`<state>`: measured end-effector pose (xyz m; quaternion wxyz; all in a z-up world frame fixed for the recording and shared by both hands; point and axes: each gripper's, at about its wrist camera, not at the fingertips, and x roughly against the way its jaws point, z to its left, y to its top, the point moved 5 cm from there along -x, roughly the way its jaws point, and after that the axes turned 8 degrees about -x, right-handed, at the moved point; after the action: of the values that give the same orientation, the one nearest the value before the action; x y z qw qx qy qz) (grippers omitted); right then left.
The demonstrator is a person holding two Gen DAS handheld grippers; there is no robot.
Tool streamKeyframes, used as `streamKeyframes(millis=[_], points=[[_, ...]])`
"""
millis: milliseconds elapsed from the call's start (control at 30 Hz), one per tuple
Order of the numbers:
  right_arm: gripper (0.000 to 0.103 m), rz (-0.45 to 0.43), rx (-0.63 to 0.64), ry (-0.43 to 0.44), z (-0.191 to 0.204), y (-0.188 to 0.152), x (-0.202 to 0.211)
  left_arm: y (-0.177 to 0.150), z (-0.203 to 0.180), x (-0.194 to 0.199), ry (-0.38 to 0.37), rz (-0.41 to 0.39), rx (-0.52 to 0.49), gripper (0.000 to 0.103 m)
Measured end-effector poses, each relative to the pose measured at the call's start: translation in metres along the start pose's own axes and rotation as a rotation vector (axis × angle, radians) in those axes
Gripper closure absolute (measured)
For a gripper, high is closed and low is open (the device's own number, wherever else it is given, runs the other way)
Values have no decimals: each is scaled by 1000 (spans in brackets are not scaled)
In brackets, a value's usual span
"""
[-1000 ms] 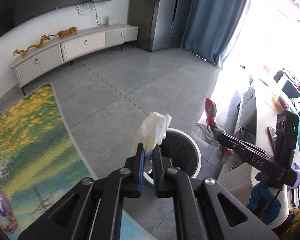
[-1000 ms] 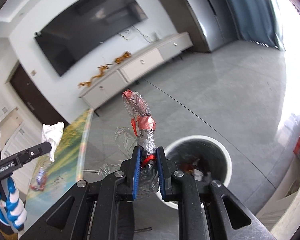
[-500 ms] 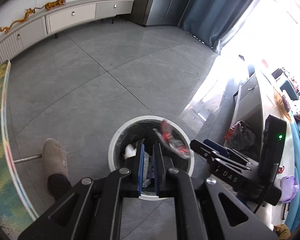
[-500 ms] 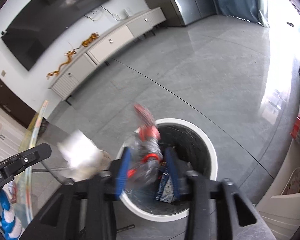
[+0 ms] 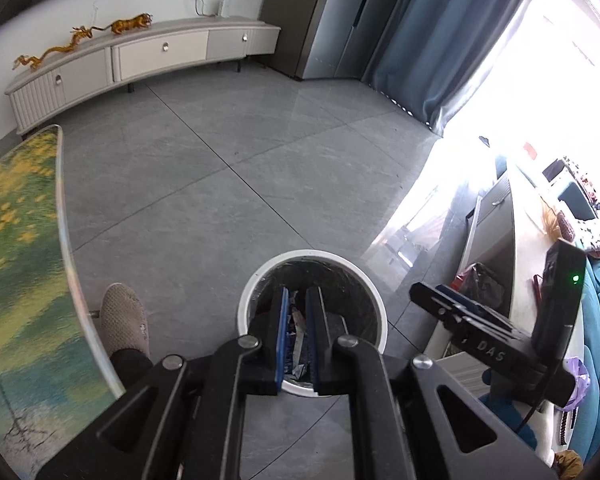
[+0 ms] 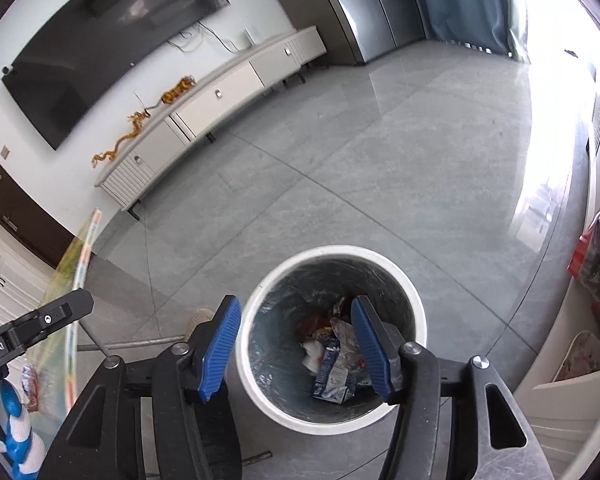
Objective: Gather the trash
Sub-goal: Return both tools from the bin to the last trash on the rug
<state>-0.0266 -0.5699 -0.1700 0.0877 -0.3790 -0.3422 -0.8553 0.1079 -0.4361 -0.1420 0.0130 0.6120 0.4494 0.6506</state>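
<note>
A white round trash bin with a dark liner stands on the grey floor, directly below both grippers; it also shows in the left wrist view. Several wrappers and a white tissue lie inside it. My right gripper is wide open and empty above the bin's rim. My left gripper is slightly open and empty over the bin. The right gripper also shows at the right of the left wrist view.
A glass table with a yellow-green top is at the left, a small wrapper lying on it. A foot in a grey slipper stands beside the bin. A white sideboard is at the right, a TV cabinet far back.
Both grippers came over the bin and let go: the white tissue left the left gripper, the red-and-clear plastic wrapper left the right. Both now lie in the bin, the right jaws wide apart.
</note>
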Motion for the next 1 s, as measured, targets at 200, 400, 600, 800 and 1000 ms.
streamKeyframes(millis=[200, 400, 600, 800, 1000], points=[[37, -89, 27, 36, 33, 2, 42, -11, 23, 60, 83, -104, 29, 47], [33, -146, 93, 89, 81, -7, 81, -32, 55, 122, 149, -179, 74, 47], [31, -181, 170, 149, 135, -25, 115, -70, 97, 190, 260, -230, 131, 47], [31, -179, 271, 239, 193, -54, 138, -122, 145, 262, 420, -296, 164, 47], [29, -136, 369, 276, 242, -90, 135, -178, 187, 308, 529, -317, 216, 47]])
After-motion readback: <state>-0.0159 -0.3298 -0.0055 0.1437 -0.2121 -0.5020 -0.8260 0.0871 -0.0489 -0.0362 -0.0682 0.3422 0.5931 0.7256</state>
